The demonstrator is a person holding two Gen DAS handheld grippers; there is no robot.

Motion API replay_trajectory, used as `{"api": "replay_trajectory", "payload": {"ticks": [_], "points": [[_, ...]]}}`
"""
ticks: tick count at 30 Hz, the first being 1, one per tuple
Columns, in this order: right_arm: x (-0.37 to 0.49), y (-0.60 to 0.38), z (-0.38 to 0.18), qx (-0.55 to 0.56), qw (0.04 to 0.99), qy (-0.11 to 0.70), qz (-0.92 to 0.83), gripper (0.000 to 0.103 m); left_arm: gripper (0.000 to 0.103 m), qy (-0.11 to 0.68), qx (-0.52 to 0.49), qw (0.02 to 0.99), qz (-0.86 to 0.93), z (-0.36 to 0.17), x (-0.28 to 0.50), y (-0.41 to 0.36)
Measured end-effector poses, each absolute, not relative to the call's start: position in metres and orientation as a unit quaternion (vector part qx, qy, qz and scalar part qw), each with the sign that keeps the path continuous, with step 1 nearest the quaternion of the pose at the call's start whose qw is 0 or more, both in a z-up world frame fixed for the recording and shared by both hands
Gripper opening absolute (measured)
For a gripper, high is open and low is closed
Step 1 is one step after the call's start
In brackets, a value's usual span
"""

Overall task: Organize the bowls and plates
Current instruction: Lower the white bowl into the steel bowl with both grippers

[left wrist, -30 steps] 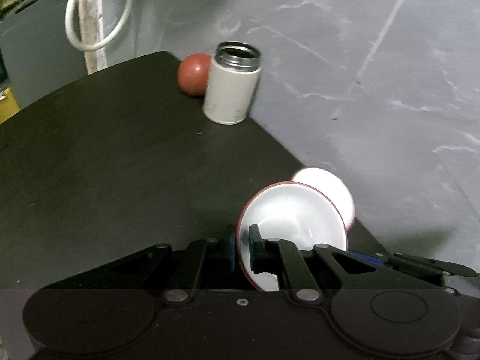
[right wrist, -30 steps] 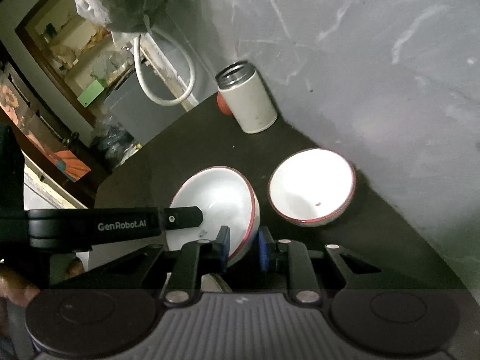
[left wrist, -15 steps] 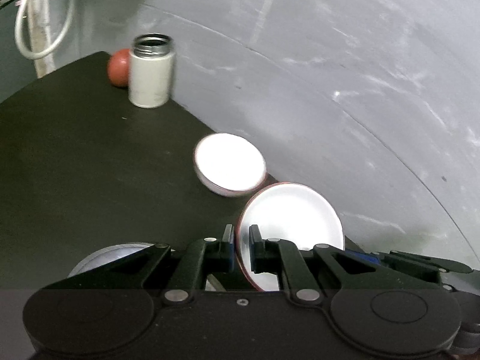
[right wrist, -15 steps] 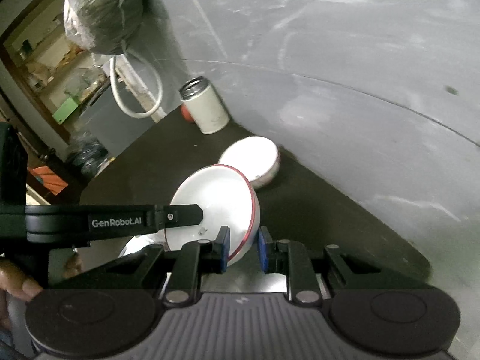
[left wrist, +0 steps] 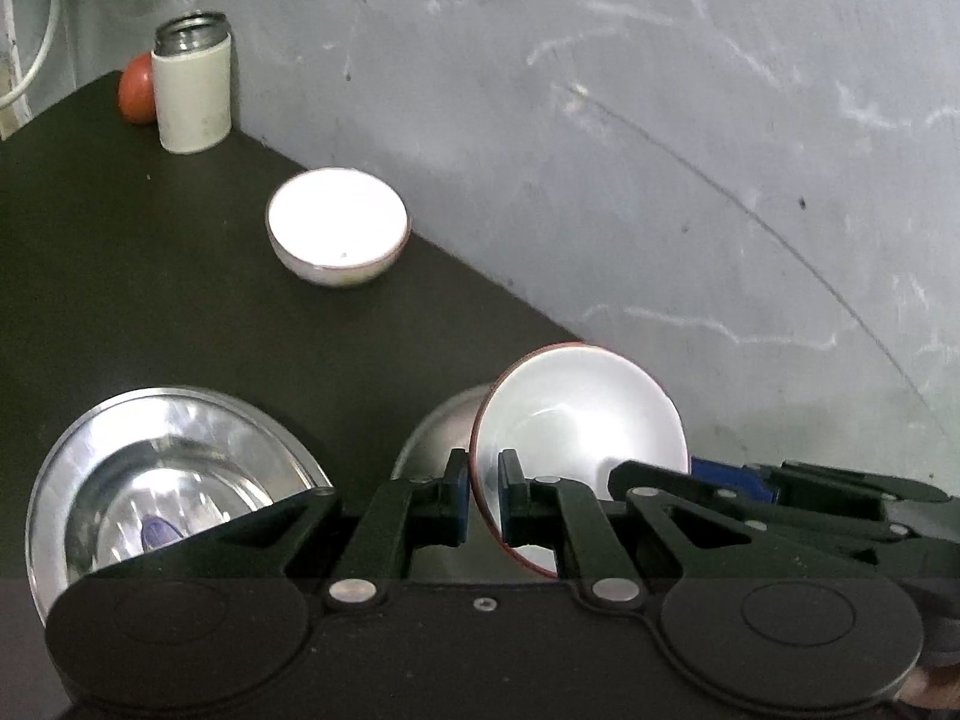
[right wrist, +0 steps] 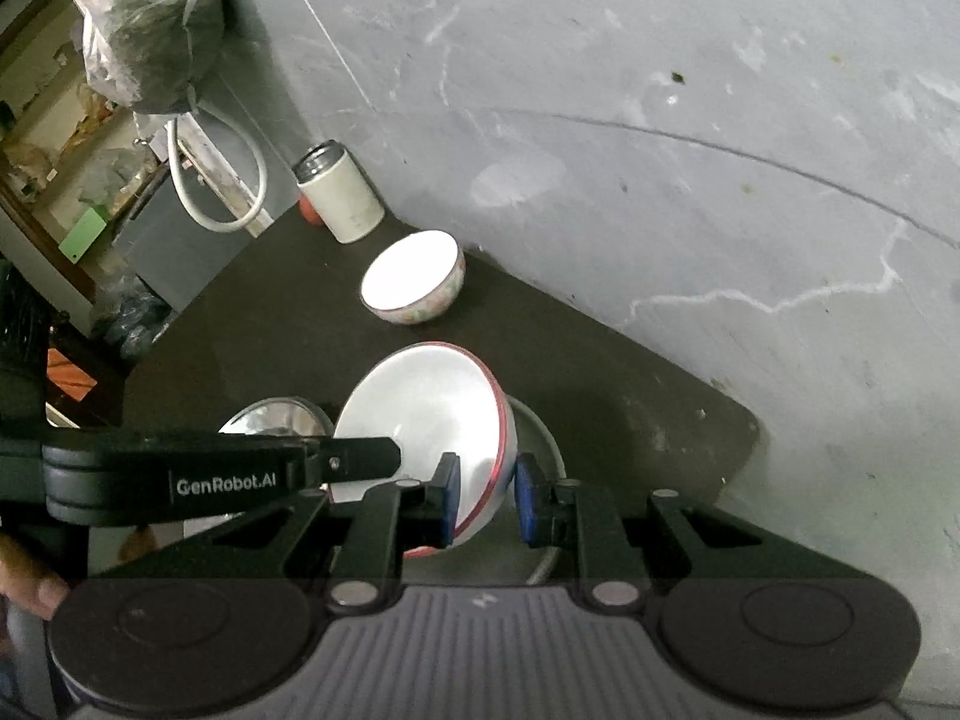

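My left gripper [left wrist: 481, 495] jaws are clamped on the red-rimmed bowl [left wrist: 585, 420] rim, tilted over a steel plate [left wrist: 438, 438] beneath. Right gripper [right wrist: 487, 495] jaws stand apart astride that rim, probably steadying it.

Left gripper [left wrist: 482, 495] jaws pinched narrow on thin rim; right gripper [right wrist: 487, 501] jaws parted wider.

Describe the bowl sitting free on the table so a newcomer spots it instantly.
Start at the grey wall along the black table's far edge. Beside the white canister stands a small white bowl. Unlike the bowl in the left gripper, it sits upright and untouched.
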State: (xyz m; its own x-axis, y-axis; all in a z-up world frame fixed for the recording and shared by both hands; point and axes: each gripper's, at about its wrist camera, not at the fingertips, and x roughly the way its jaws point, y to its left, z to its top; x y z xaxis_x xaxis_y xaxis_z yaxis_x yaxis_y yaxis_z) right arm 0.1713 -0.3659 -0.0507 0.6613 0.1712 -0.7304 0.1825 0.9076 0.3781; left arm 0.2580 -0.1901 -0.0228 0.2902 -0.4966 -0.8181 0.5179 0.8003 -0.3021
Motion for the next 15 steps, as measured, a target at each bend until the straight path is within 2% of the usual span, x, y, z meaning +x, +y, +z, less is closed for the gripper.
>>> {"api": "replay_trajectory", "payload": {"ticks": [15], "points": [[0.175,-0.365,-0.059,0.204,0.877,0.434,0.01,0.022,0.012,0.547,0.019,0.783,-0.296,-0.034,0.245,-0.188]]}}
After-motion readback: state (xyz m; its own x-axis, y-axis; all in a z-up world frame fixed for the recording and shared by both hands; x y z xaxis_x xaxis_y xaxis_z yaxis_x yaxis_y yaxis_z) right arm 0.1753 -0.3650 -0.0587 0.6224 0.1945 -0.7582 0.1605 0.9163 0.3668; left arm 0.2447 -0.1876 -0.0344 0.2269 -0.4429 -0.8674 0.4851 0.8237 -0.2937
